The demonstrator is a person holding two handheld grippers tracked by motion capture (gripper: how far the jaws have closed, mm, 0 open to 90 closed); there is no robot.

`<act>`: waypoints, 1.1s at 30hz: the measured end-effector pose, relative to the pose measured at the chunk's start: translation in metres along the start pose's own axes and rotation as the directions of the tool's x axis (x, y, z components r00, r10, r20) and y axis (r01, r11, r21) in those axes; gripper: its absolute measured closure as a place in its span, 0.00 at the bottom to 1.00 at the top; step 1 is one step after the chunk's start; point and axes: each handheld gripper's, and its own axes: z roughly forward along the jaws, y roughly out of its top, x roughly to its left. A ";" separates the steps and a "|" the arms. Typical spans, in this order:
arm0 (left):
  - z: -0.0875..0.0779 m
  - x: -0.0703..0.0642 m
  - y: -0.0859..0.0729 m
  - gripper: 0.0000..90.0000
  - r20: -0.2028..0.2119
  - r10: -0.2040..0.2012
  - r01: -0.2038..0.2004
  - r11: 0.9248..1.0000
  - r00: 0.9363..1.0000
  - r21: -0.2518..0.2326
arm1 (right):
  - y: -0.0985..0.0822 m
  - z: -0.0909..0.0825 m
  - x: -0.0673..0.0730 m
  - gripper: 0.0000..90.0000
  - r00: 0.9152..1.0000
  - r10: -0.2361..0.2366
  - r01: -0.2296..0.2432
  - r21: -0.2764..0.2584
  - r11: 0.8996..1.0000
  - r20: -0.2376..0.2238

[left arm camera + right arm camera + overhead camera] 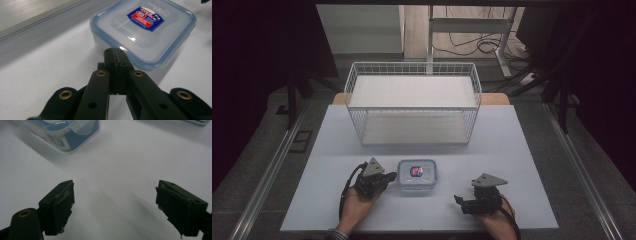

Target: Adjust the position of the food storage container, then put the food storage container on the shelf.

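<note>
Dim room, grey floor (pixel 257 165), cables (pixel 472 45) behind.

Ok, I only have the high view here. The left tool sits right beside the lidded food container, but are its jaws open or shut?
Observer: Shut. In the left gripper view the left tool has its jaws pressed together with nothing between them, tips close to the rim of the food container.
Operator: Is it touching the container?
Observer: I cannot tell; the tips overlap its near edge in that view.
Operator: And the right tool?
Observer: Open. The right gripper view shows the right tool with jaws spread wide over bare table, and the container's side clasp beyond them.
</note>
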 end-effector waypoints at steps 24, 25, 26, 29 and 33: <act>-0.012 0.020 -0.014 0.07 0.019 -0.035 0.037 0.993 0.999 -0.113 | 0.012 0.002 0.000 0.06 0.996 0.017 -0.022 -0.054 0.998 -0.089; -0.011 0.020 -0.013 0.07 0.022 -0.037 0.039 0.992 0.999 -0.116 | 0.015 0.003 0.001 0.07 0.995 0.017 -0.023 -0.058 0.998 -0.099; -0.011 0.020 -0.012 0.07 0.025 -0.041 0.044 0.992 0.999 -0.119 | 0.018 0.004 0.001 0.07 0.993 0.017 -0.024 -0.058 0.998 -0.116; -0.011 0.020 -0.007 0.06 0.044 -0.048 0.053 0.992 0.998 -0.113 | 0.029 0.009 0.004 0.08 0.990 0.023 -0.033 -0.062 0.998 -0.142; -0.012 0.018 0.002 0.05 0.062 -0.053 0.059 0.994 0.997 -0.092 | 0.045 0.017 0.005 0.06 0.991 0.017 -0.025 -0.055 0.998 -0.133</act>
